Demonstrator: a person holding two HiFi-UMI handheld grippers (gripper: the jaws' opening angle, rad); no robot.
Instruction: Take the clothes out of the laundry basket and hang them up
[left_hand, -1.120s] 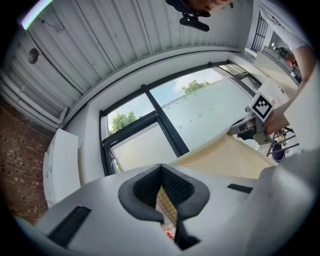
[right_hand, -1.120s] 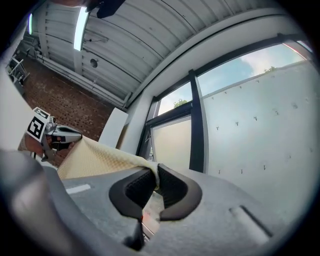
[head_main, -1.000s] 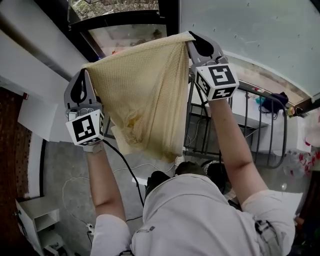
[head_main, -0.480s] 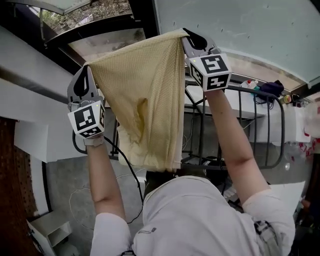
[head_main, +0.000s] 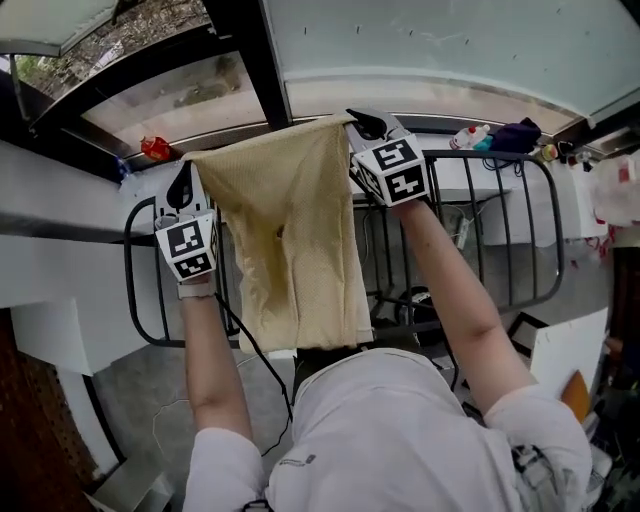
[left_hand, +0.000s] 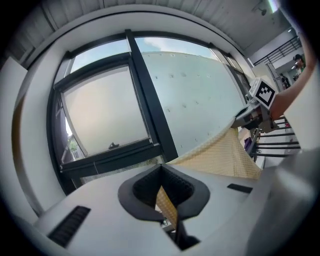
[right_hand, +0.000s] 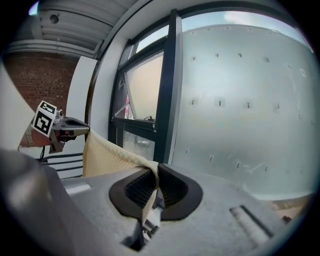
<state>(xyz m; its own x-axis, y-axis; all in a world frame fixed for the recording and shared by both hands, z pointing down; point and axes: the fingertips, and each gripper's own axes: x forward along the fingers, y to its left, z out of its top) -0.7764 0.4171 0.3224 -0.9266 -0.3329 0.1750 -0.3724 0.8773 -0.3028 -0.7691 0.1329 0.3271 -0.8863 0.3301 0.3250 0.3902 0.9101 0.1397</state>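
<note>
Each claw is clamped shut on an upper corner of the yellow cloth (head_main: 290, 220): in the left claw (left_hand: 162, 187) a thin strip of the fabric is pinched between the dark pads, and in the right claw (right_hand: 150, 192) the edge folds over and down into the closed jaws. From the left claw the cloth runs off to its right, and from the right claw off to its left, so the taut top hem is the long axis, strung straight from one claw to the other, with the rest hanging down towards the person. Both arms are raised about equally, and the right claw sits a little further forward. Beyond and below the claws stands the black drying rack (head_main: 500, 155), its top rail running much the same way as the hem. The right claw is close above that rail, and the left claw is near the rack's other end. The coming move likely turns on carrying the hem forward over the rail. Furthest off is the dark window frame (head_main: 255, 60).
</note>
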